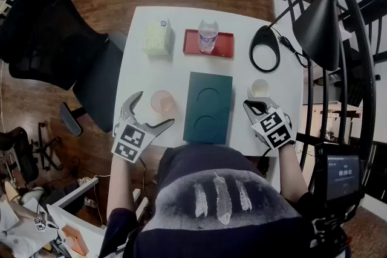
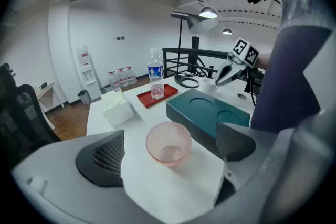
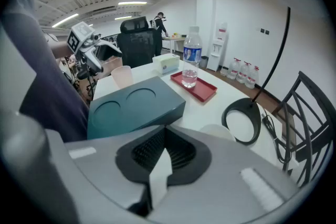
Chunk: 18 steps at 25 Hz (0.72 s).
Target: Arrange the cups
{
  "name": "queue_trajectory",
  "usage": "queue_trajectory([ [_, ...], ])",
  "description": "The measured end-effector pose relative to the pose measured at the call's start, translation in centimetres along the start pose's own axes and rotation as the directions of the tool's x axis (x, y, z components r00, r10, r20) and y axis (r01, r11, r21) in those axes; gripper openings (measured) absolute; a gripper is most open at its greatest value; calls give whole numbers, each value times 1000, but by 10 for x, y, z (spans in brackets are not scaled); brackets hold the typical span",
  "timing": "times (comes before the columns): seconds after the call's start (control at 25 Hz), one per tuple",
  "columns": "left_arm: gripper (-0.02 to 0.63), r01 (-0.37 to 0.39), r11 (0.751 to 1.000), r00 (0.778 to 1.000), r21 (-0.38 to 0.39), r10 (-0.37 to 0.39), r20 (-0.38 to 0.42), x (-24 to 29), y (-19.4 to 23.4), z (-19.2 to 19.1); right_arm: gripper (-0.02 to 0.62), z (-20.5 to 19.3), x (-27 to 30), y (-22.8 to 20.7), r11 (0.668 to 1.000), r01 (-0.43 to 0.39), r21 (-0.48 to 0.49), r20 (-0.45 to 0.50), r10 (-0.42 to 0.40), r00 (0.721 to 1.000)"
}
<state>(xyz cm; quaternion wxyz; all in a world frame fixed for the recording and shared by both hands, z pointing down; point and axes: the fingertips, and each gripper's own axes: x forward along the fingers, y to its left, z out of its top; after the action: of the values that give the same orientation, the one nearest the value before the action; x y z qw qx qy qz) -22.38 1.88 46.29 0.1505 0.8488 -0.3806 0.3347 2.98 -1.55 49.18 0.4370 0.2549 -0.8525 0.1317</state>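
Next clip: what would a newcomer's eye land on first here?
The dark teal box with two round recesses sits mid-table, a pink cup to its left and a white cup to its right. The left hand-held gripper is open at the pink cup; the right hand-held gripper is shut beside the white one.

The left gripper [image 1: 154, 109] is held out ahead on the left side, pointed forward and down. Its jaws are spread wide, and nothing is pressed by either pad. The left marker cube [image 1: 131, 142] is turned up toward the head view. The right gripper [image 1: 253, 107] is held out on the right side, also angled downward, with its jaws brought together. The right marker cube [image 1: 274, 130] is likewise faced upward. The left forearm [image 1: 120, 190] and right forearm [image 1: 289, 171] are stretched forward on either side of the torso [image 1: 217, 190].
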Motion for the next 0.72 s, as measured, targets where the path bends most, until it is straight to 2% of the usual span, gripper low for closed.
queue_trajectory([
  [0.32, 543, -42, 999, 999, 4, 42, 28, 34, 3, -55, 5, 4, -4, -2, 1000, 4, -1, 15, -4, 1000],
  [0.52, 537, -55, 997, 996, -54, 58, 65, 52, 11, -62, 5, 9, -1, 0, 1000, -4, -17, 11, 4, 1000],
  [0.68, 509, -50, 998, 996, -36, 52, 75, 61, 13, -58, 5, 12, -2, 3, 1000, -7, -25, 12, 7, 1000],
  [0.72, 482, -53, 998, 995, -27, 55, 77, 62, 13, -57, 5, 11, -2, 4, 1000, -7, -25, 9, 8, 1000],
])
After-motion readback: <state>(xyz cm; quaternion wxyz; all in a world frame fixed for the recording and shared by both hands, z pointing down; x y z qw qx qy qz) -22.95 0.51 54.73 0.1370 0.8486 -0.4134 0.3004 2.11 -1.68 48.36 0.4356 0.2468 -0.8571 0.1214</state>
